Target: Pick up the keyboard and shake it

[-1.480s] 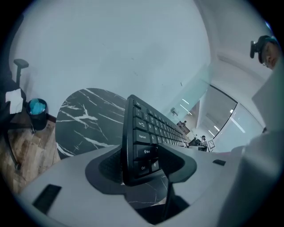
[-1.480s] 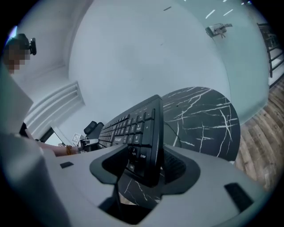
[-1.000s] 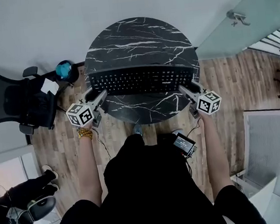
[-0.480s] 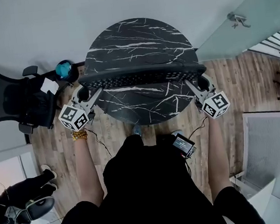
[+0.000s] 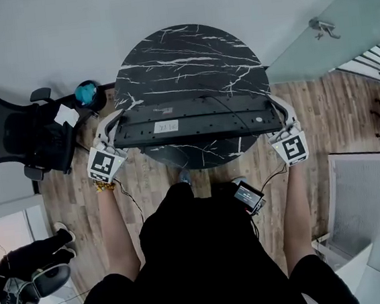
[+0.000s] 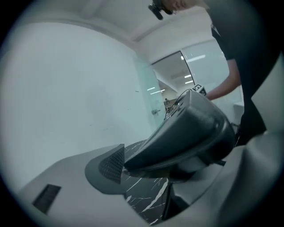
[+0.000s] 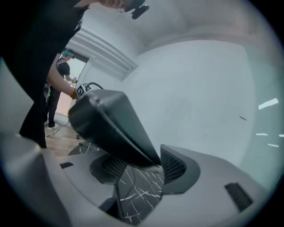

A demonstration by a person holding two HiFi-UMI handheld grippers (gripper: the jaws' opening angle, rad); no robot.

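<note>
Above marble table, keyboard now underside-up vs keys-up earlier, L claw & R claw clamped on its ends.

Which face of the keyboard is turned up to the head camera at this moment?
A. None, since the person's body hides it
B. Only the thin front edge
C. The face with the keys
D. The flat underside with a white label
D: in the head view the keyboard shows its flat back with a white label and no keys. The left gripper and the right gripper hold it by its ends over the table.
</note>
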